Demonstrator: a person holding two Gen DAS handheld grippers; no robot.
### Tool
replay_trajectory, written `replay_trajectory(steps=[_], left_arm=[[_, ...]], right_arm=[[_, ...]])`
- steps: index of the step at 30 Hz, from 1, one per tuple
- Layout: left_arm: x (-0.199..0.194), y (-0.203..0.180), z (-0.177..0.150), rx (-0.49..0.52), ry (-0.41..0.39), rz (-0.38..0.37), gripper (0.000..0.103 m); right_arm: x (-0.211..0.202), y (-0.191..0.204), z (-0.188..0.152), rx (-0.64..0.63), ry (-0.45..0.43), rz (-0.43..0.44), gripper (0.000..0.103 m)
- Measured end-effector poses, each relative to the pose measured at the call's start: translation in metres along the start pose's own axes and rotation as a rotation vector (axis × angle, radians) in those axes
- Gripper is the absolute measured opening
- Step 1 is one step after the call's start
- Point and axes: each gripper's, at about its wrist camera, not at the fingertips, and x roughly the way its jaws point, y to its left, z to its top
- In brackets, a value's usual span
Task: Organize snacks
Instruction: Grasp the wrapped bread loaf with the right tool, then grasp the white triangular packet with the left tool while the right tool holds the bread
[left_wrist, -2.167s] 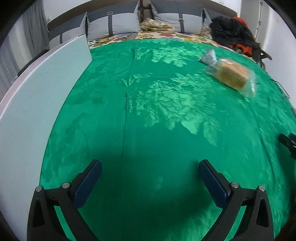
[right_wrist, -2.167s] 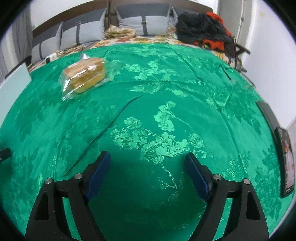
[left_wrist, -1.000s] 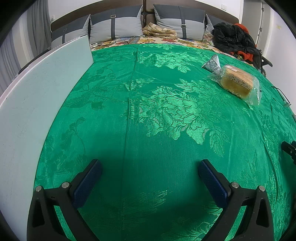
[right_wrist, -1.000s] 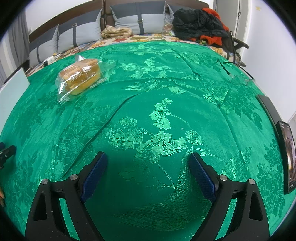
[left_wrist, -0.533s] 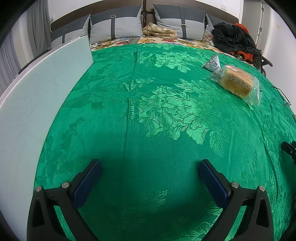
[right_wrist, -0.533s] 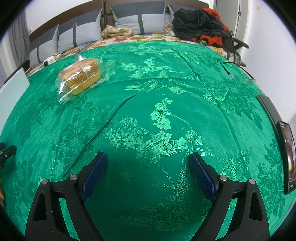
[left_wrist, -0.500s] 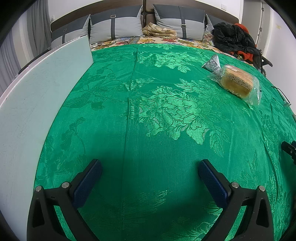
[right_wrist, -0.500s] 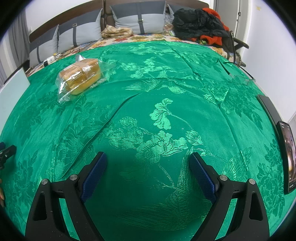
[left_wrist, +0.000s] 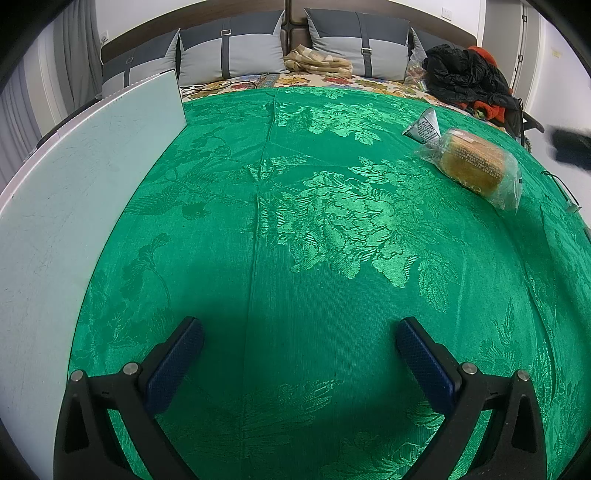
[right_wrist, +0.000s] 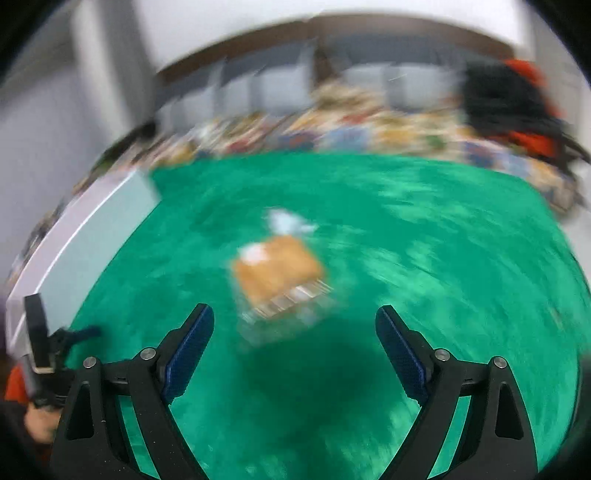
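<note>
A bagged bread snack (left_wrist: 474, 164) lies on the green patterned cloth (left_wrist: 303, 258) at the far right of the left wrist view. In the blurred right wrist view the same snack (right_wrist: 277, 275) lies just ahead of the fingers. A small triangular packet (left_wrist: 424, 127) sits beside it. My left gripper (left_wrist: 299, 339) is open and empty, low over the cloth. My right gripper (right_wrist: 295, 321) is open and empty, hovering in front of the snack. It shows as a dark blur (left_wrist: 570, 147) in the left wrist view.
A pale flat board (left_wrist: 66, 206) lies along the left side of the cloth and also shows in the right wrist view (right_wrist: 92, 240). Grey pillows (left_wrist: 229, 59) and a dark pile of clothes (left_wrist: 465, 81) sit at the far end.
My right gripper has swung quickly up and left toward the bread snack, which now sits centred just ahead of it. The left gripper has stayed still.
</note>
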Motion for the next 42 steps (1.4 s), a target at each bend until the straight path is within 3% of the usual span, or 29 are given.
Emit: replay_trajectory(steps=[2, 4, 7, 8, 10, 11, 12, 15, 20, 24, 30, 35, 42], left_arm=[[0.000, 0.000, 0.000, 0.000, 0.000, 0.000, 0.103], [0.000, 0.000, 0.000, 0.001, 0.000, 0.000, 0.103], [-0.001, 0.000, 0.000, 0.000, 0.000, 0.000, 0.103], [-0.001, 0.000, 0.000, 0.001, 0.000, -0.001, 0.103], [0.001, -0.001, -0.001, 0.002, 0.000, -0.001, 0.103], [0.002, -0.001, -0.002, 0.003, 0.000, -0.001, 0.103], [0.002, -0.002, -0.002, 0.003, 0.000, -0.002, 0.103], [0.004, -0.002, -0.002, 0.003, -0.001, -0.001, 0.103], [0.004, -0.002, -0.002, 0.004, -0.001, -0.001, 0.103], [0.003, -0.002, -0.002, 0.003, 0.000, -0.001, 0.103], [0.002, -0.002, -0.001, 0.004, 0.000, -0.001, 0.103], [0.004, -0.003, -0.002, 0.003, -0.001, -0.001, 0.103], [0.004, -0.002, -0.002, 0.004, 0.000, -0.001, 0.103]], right_arm=[[0.038, 0.014, 0.027, -0.127, 0.128, 0.019, 0.091], [0.086, 0.033, 0.036, -0.279, 0.260, -0.072, 0.091], [0.145, 0.043, 0.023, -0.374, 0.408, -0.234, 0.093], [0.141, 0.034, 0.028, -0.291, 0.337, -0.186, 0.092], [0.145, 0.008, 0.024, -0.056, 0.302, -0.058, 0.086], [0.144, 0.000, 0.016, -0.013, 0.276, -0.039, 0.077], [0.140, -0.002, 0.009, -0.009, 0.244, -0.044, 0.077], [0.120, -0.008, -0.030, 0.023, 0.170, -0.065, 0.076], [0.052, -0.012, -0.101, 0.073, 0.066, -0.261, 0.076], [0.039, -0.028, -0.143, 0.182, 0.029, -0.334, 0.076], [0.038, -0.029, -0.144, 0.199, -0.037, -0.347, 0.080], [0.030, -0.034, -0.141, 0.226, -0.033, -0.318, 0.080], [0.023, -0.024, -0.140, 0.182, 0.003, -0.358, 0.087]])
